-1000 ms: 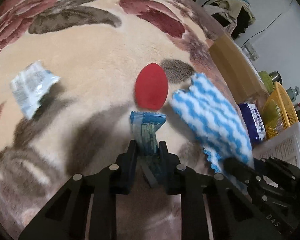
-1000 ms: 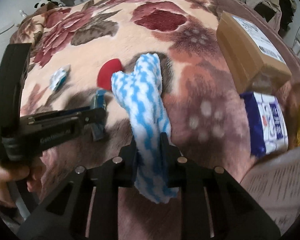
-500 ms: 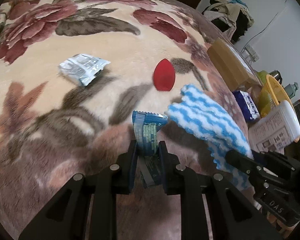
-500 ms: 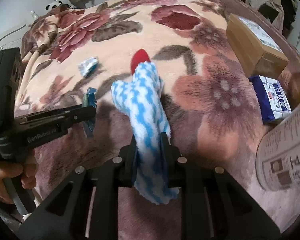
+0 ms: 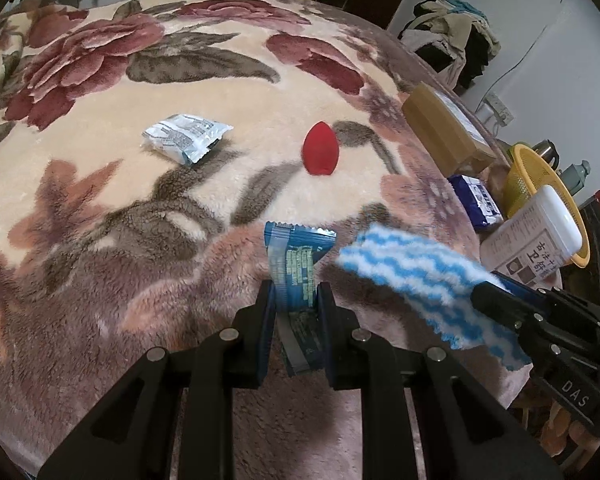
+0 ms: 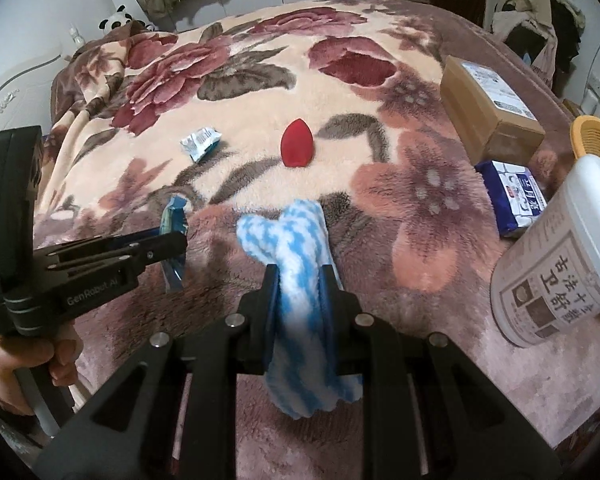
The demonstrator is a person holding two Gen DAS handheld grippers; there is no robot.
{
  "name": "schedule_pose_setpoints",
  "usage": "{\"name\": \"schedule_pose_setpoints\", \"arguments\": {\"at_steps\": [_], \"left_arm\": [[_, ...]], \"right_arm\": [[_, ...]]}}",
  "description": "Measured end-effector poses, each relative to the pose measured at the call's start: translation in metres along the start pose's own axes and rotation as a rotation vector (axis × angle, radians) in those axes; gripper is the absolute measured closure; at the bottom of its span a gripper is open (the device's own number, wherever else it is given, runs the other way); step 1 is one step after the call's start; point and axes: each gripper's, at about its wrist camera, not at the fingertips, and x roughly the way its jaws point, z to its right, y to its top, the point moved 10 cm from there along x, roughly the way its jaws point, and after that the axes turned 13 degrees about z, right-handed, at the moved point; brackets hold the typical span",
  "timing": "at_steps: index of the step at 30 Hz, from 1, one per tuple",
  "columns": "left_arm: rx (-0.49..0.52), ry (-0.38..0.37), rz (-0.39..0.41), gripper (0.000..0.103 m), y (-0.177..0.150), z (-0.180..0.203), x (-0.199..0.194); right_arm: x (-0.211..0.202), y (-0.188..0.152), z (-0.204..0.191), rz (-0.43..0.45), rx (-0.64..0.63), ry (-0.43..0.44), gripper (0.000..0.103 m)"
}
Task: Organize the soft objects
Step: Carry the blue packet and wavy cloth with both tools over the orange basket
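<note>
My left gripper (image 5: 295, 295) is shut on a blue foil packet (image 5: 294, 264), held up above the flowered blanket (image 5: 100, 208). My right gripper (image 6: 299, 280) is shut on a blue-and-white fluffy cloth (image 6: 296, 248) that hangs from its jaws; the same cloth (image 5: 416, 276) shows at the right of the left wrist view. Each gripper appears in the other's view: the left gripper (image 6: 176, 245) at the left, the right gripper (image 5: 480, 294) at the lower right. A red egg-shaped sponge (image 5: 321, 153) (image 6: 296, 149) and a silver-blue packet (image 5: 186, 136) (image 6: 201, 142) lie on the blanket farther off.
At the blanket's right edge stand a cardboard box (image 6: 488, 108), a dark blue tissue pack (image 6: 512, 196), a yellow basket (image 5: 540, 184) and a white tub with a printed label (image 6: 556, 264). Clothes (image 5: 456, 36) are piled by the far wall. A hand (image 6: 32, 364) holds the left gripper.
Both grippers have risen and pulled back with their loads, so the red sponge and the silver-blue packet look smaller and farther away. The white tub has come into view at the right.
</note>
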Motion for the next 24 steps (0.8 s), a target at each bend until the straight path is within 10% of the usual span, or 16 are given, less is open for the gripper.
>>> {"name": "schedule_pose_setpoints", "arguments": {"at_steps": [13,14,17,24], "left_arm": [[0.019,0.004,0.010,0.083,-0.004,0.008,-0.014],[0.017,0.006,0.008,0.083,-0.006,0.007,-0.014],[0.007,0.015,-0.001,0.083,-0.012,0.001,-0.013],[-0.010,0.038,-0.020,0.083,-0.022,-0.016,-0.007]], "right_arm": [[-0.002,-0.012,-0.003,-0.041,0.009,0.031,0.081],[0.002,-0.015,-0.003,-0.053,0.011,0.035,0.072],[0.016,-0.025,0.002,-0.073,0.023,0.024,0.000],[0.051,-0.050,0.015,-0.137,0.062,0.031,0.000]]}}
